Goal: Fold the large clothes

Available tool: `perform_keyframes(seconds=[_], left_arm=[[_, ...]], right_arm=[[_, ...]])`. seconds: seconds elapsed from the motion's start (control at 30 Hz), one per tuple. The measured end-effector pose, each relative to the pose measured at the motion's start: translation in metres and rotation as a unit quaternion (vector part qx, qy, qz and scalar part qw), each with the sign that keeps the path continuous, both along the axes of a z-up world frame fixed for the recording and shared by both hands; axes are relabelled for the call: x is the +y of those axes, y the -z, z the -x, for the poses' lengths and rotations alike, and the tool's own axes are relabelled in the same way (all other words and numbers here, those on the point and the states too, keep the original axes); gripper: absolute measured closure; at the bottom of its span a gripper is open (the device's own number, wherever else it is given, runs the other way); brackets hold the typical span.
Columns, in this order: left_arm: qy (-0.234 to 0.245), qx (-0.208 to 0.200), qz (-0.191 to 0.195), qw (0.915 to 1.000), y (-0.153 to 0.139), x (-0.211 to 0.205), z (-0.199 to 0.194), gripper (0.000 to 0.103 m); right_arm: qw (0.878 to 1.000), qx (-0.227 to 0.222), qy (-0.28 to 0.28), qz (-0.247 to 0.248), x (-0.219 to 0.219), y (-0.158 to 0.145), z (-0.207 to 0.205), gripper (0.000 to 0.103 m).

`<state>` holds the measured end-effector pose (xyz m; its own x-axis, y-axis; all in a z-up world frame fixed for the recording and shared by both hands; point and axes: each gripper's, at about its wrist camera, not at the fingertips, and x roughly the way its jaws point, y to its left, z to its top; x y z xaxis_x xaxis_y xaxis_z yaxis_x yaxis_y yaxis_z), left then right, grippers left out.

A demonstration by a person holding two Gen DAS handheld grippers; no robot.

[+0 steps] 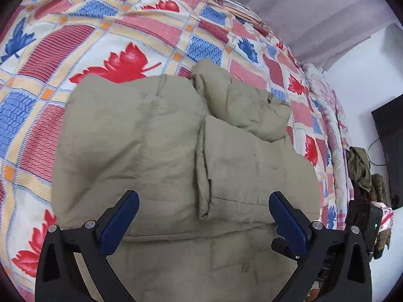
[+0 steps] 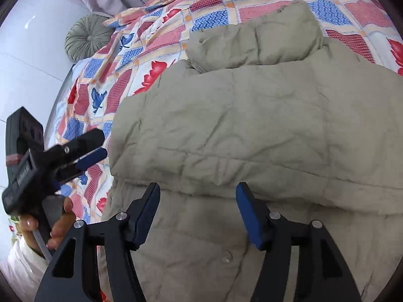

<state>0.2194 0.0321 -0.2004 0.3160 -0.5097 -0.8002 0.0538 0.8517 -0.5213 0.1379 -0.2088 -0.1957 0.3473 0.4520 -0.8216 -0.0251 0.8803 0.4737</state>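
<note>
A large khaki padded jacket (image 1: 156,136) lies on the bed, its sides folded inward and its hood (image 1: 241,100) at the far end. It also fills the right wrist view (image 2: 252,130), hood (image 2: 264,40) at the top. My left gripper (image 1: 204,198) is open and empty, hovering above the jacket's near part. My right gripper (image 2: 197,191) is open and empty above the jacket's lower fold. The left gripper also shows in the right wrist view (image 2: 93,148), held in a hand at the jacket's left edge.
The bed is covered by a patchwork leaf-print quilt (image 1: 75,45). A round grey cushion (image 2: 87,37) sits at the bed's far left. A pile of clothes (image 1: 362,168) and a dark screen (image 1: 390,138) stand by the bed's right side.
</note>
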Motion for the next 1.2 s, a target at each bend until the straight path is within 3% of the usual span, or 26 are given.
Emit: perform_keyframes(seconds=[0.1,0.13,0.17,0.2,0.23,0.27,0.3,0.33,0.43,0.5,0.57,0.63,0.73,0.83,0.9,1.03,1.13,1.2], left_arm=[[0.011,0.026,0.001,0.9996,0.023,-0.023,-0.011,0.000],[0.013,0.032,-0.003,0.9994,0.030,-0.031,-0.016,0.003],[0.015,0.036,-0.007,0.9992,0.037,-0.039,-0.020,0.008],[0.018,0.037,-0.008,0.9991,0.041,-0.046,-0.023,0.012],[0.022,0.040,-0.003,0.9989,0.044,-0.054,-0.028,0.029],[0.031,0.049,0.011,0.9983,0.047,-0.062,-0.032,0.066],[0.039,0.061,0.023,0.9971,0.051,-0.069,-0.036,0.084],[0.038,0.063,0.028,0.9969,0.050,-0.076,-0.038,0.092],[0.019,0.009,0.024,0.9995,0.024,-0.080,-0.036,0.094],[0.009,-0.020,0.020,0.9996,0.004,-0.072,-0.030,0.094],[0.015,-0.037,0.002,0.9992,-0.007,-0.060,-0.023,0.094],[0.032,-0.034,-0.033,0.9983,-0.001,-0.055,-0.018,0.094],[0.050,-0.012,-0.098,0.9939,0.031,-0.058,-0.018,0.094],[0.053,-0.014,-0.124,0.9907,0.048,-0.058,-0.016,0.093],[0.045,-0.018,-0.132,0.9900,0.044,-0.055,-0.014,0.093],[0.016,-0.032,-0.176,0.9838,0.025,-0.038,-0.008,0.077],[-0.007,-0.043,-0.200,0.9788,0.010,-0.019,-0.004,0.077],[-0.016,-0.050,-0.197,0.9791,-0.002,-0.005,-0.002,0.077]], right_arm=[[0.999,0.007,0.024,0.039,-0.035,0.004,0.022,0.043],[0.998,0.008,0.031,0.051,-0.048,0.006,0.029,0.063],[0.996,0.014,0.042,0.073,-0.064,0.009,0.036,0.074],[0.994,0.019,0.055,0.087,-0.080,0.012,0.043,0.074],[0.993,0.021,0.066,0.095,-0.094,0.014,0.047,0.075],[0.991,0.023,0.079,0.106,-0.108,0.017,0.051,0.076],[0.988,0.025,0.094,0.119,-0.123,0.020,0.054,0.077],[0.986,0.025,0.106,0.126,-0.135,0.023,0.056,0.077],[0.977,0.017,0.148,0.152,-0.168,0.025,0.058,0.078],[0.963,0.011,0.192,0.187,-0.191,0.023,0.053,0.078],[0.957,0.013,0.221,0.186,-0.208,0.021,0.049,0.081],[0.957,0.005,0.232,0.173,-0.219,0.014,0.044,0.082],[0.960,-0.009,0.204,0.191,-0.209,0.009,0.036,0.082],[0.961,0.019,0.196,0.195,-0.199,0.032,0.030,0.082],[0.961,0.034,0.206,0.181,-0.198,0.050,0.032,0.082],[0.961,0.030,0.202,0.189,-0.197,0.051,0.031,0.082],[0.964,0.038,0.198,0.172,-0.202,0.043,0.031,0.081],[0.968,0.051,0.202,0.139,-0.207,0.036,0.037,0.074]])
